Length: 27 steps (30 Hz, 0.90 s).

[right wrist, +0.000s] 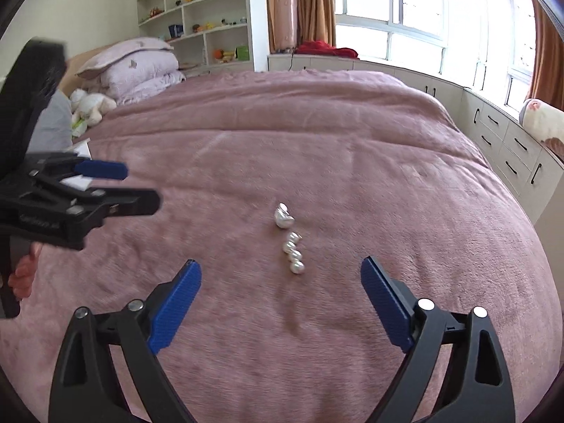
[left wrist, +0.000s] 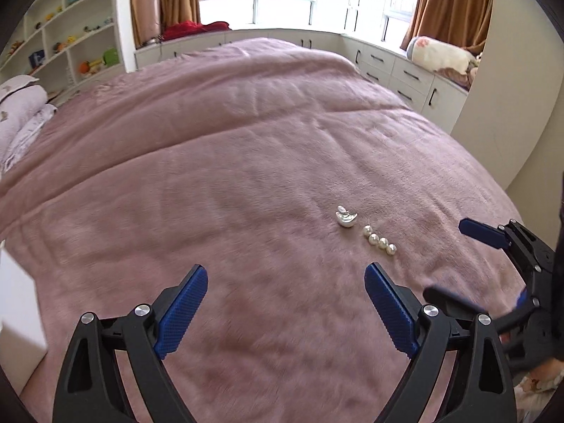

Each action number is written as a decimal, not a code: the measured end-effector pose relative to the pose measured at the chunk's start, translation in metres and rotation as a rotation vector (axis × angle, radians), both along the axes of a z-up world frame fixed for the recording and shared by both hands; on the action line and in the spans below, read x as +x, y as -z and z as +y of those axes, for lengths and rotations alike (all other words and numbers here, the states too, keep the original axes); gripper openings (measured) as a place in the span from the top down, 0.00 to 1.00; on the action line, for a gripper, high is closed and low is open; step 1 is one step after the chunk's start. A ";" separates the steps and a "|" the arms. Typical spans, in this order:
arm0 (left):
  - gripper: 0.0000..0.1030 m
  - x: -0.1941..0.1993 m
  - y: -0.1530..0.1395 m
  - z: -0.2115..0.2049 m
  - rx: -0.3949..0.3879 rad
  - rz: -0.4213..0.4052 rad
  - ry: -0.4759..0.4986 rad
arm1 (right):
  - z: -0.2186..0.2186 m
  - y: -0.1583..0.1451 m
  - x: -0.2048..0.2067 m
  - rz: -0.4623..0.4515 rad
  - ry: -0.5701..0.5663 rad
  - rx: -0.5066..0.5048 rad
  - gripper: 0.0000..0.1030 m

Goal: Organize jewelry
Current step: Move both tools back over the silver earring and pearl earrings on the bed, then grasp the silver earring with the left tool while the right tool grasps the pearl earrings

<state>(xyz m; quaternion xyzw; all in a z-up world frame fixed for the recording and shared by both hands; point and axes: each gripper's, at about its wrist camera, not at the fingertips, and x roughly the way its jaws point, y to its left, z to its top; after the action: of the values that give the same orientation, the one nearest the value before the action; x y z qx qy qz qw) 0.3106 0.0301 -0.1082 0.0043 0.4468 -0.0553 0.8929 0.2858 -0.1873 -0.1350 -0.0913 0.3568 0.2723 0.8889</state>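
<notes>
A row of several small pearl earrings [left wrist: 379,239] lies on the pink bedspread [left wrist: 225,162], with a larger silvery irregular pearl piece [left wrist: 345,216] just beyond it. In the right wrist view the row [right wrist: 293,252] and the larger piece [right wrist: 283,216] lie straight ahead. My left gripper [left wrist: 285,275] is open and empty, short of the jewelry and to its left. My right gripper [right wrist: 281,271] is open and empty, its fingers straddling the near end of the row from just short of it. Each gripper shows in the other's view, the right [left wrist: 484,232] and the left [right wrist: 102,171].
Pillows and folded quilts [right wrist: 137,67] and a plush toy [right wrist: 91,105] lie at the bed's head. White shelves [right wrist: 197,17] stand behind. Low drawer cabinets [right wrist: 507,151] run under the window. A white box [right wrist: 79,181] lies behind the left gripper.
</notes>
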 end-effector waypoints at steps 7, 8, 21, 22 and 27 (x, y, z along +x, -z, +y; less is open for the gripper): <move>0.15 0.070 0.039 -0.033 0.064 0.027 0.071 | -0.005 0.028 0.024 0.007 -0.125 -0.074 0.32; 0.15 0.075 0.042 -0.035 0.074 0.027 0.080 | -0.005 0.030 0.028 0.005 -0.134 -0.078 0.33; 0.22 0.100 0.078 -0.042 0.006 0.042 0.137 | 0.001 0.053 0.048 0.037 -0.178 -0.098 0.33; 0.23 0.101 0.079 -0.041 -0.005 0.040 0.131 | 0.001 0.053 0.048 0.038 -0.180 -0.100 0.33; 0.39 0.105 0.081 -0.037 -0.029 0.033 0.109 | 0.008 0.052 0.056 0.033 -0.193 -0.094 0.33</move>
<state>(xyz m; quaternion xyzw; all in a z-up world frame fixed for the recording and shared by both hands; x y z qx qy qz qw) 0.4155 -0.0069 -0.1895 0.0149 0.4597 -0.1106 0.8810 0.3416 -0.1791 -0.1868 -0.1623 0.3735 0.3409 0.8473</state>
